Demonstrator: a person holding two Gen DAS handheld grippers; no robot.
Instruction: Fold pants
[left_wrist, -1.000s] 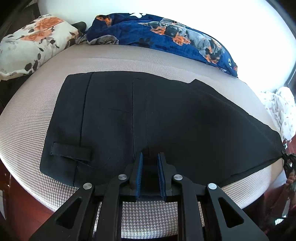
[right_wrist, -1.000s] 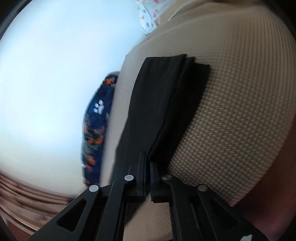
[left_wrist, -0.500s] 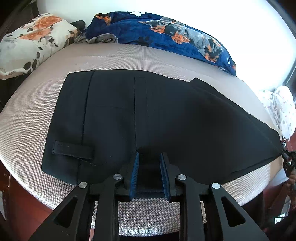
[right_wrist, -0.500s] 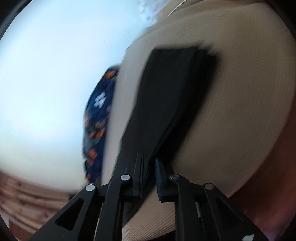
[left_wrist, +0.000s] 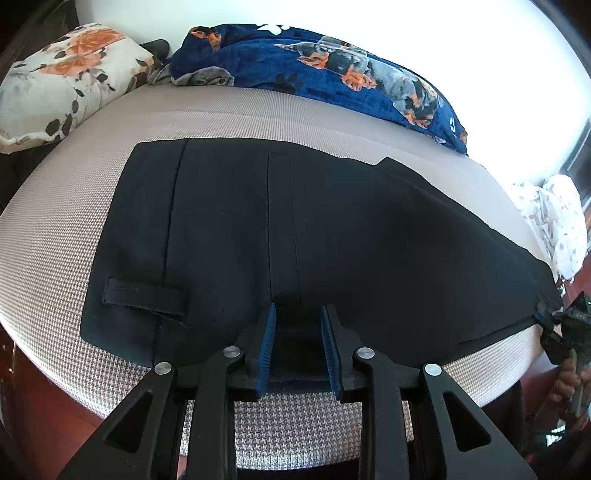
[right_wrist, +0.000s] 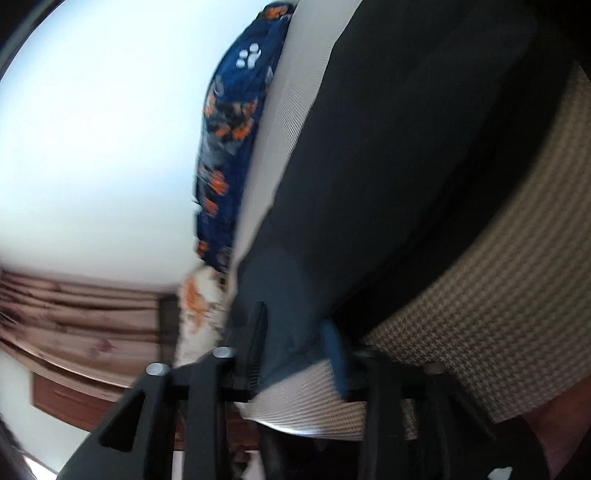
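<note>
1. Black pants (left_wrist: 314, 236) spread flat across the houndstooth bed cover (left_wrist: 66, 236), waistband end toward the floral pillow (left_wrist: 55, 85), legs tapering off the opposite way.
2. Belt loop (left_wrist: 144, 295) sitting loose near the waistband corner, on the edge of the pants closest to the camera.
3. Left gripper (left_wrist: 298, 332) parked right at the near edge of the pants, blue pads set wide apart, a bit of dark fabric lying between them but not pinched.
4. Right gripper (right_wrist: 299, 343) at the far leg end of the pants, pads spread, cloth draped loosely between them. Pretty blurry view, so can't say for sure whether either pad presses the fabric.
5. Same right gripper also visible from the left wrist view (left_wrist: 554, 317), just at the tip of the leg hem.
6. Blue dog-print blanket (left_wrist: 332, 70) bunched up beyond the pants, against the white wall, next to the floral pillow.
7. White spotted cloth (left_wrist: 554, 225) heaped past the leg end of the pants.
8. No boxes, baskets or other containers anywhere in view, so nothing to report inside any.
9. Brown curtain (right_wrist: 74, 314) hanging behind the pillow in the right wrist view.
</note>
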